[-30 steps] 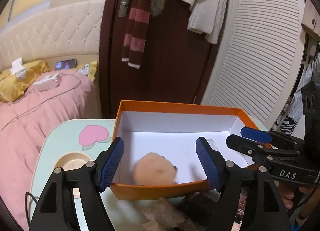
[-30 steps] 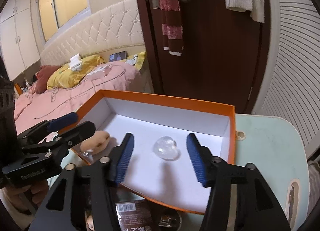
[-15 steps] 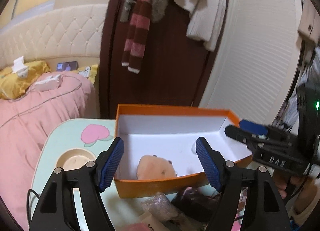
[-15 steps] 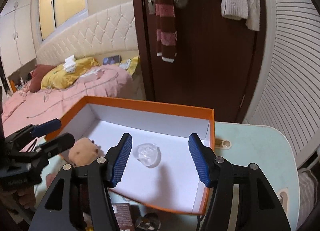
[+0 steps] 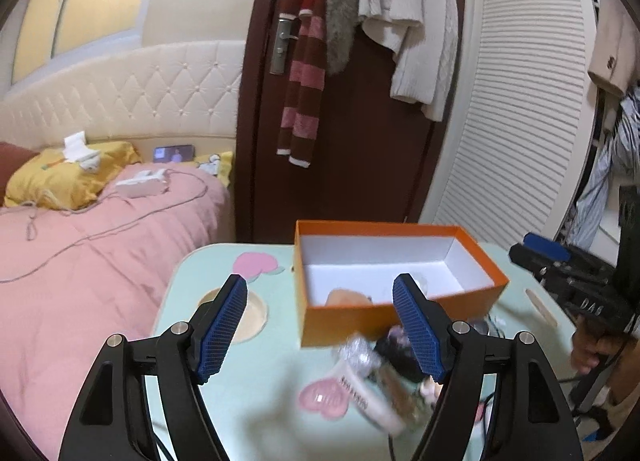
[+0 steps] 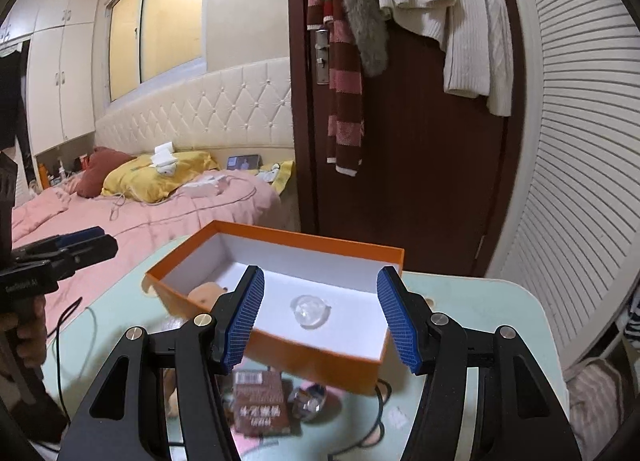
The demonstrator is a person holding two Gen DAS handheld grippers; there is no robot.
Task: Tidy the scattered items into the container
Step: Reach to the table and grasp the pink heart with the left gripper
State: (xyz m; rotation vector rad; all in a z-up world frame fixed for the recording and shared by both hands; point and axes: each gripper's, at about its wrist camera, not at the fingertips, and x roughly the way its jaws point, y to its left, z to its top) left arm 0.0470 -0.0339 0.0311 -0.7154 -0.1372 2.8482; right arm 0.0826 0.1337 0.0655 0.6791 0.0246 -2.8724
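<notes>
Orange cardboard box is already holding a soft toy and clear ball, while crinkly light packets are lying before it, probably best pinched mid-body by the spread, empty left gripper or right gripper.

Orange box, white inside
</notes>
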